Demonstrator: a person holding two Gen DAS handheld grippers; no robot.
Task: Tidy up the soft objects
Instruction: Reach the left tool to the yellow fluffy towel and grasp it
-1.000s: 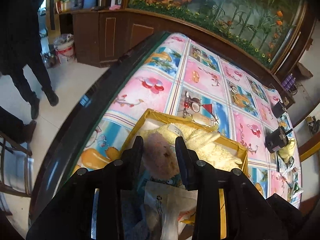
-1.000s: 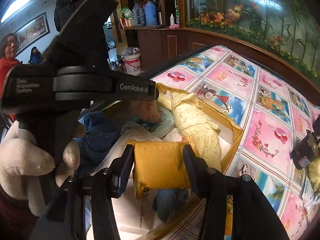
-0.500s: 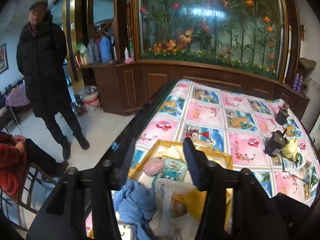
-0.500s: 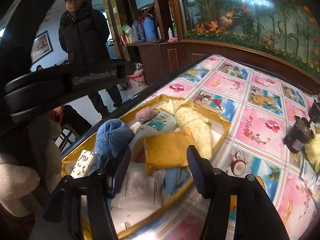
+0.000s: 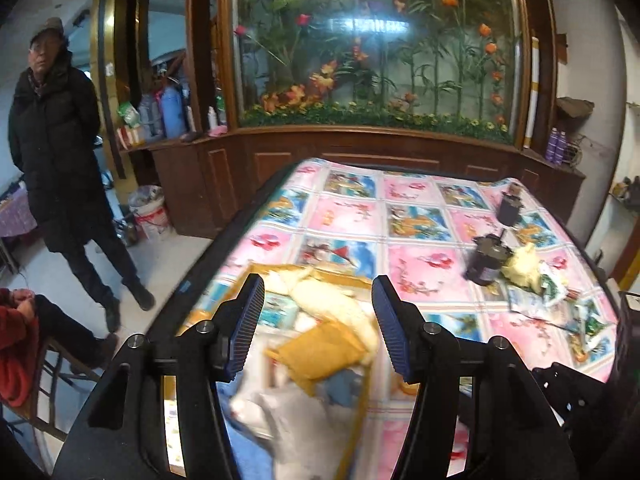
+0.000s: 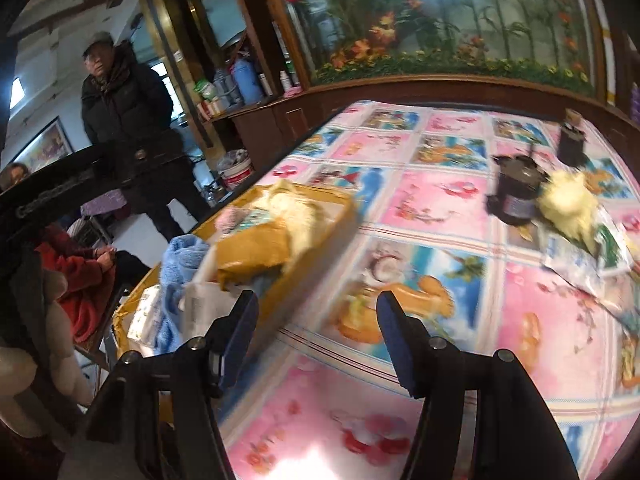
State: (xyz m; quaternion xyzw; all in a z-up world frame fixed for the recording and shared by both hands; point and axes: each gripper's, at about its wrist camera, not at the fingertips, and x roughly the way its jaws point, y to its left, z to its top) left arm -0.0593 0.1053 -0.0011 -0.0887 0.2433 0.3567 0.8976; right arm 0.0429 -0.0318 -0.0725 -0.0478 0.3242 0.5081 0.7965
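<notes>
In the left wrist view my left gripper [image 5: 318, 314] is open and empty. It hovers above a yellow cardboard box [image 5: 352, 280] that holds a cream plush [image 5: 328, 300], a yellow padded pouch [image 5: 320, 354], a blue towel [image 5: 248, 436] and a white bag [image 5: 304, 420]. The right wrist view shows the right gripper [image 6: 318, 322] with its jaws opening and nothing between them, over the patterned tablecloth [image 6: 420, 208]. Left of it stands the box [image 6: 316, 248] with the pouch [image 6: 256, 250] and towel [image 6: 180, 258]. A fluffy yellow piece [image 6: 568, 204] lies at the far right.
Two dark cylinders [image 6: 516, 196] [image 6: 572, 142] and plastic wrappers [image 6: 592, 268] sit beside the fluffy piece. One person in a dark coat [image 5: 56, 148] stands left of the table; another in red [image 5: 16, 344] sits nearby. A wooden cabinet [image 5: 360, 152] with flowers lines the far side.
The left gripper let go of the pink plush, opened and drew up and back. The right gripper released the yellow pouch into the box and swung right over the tablecloth.
</notes>
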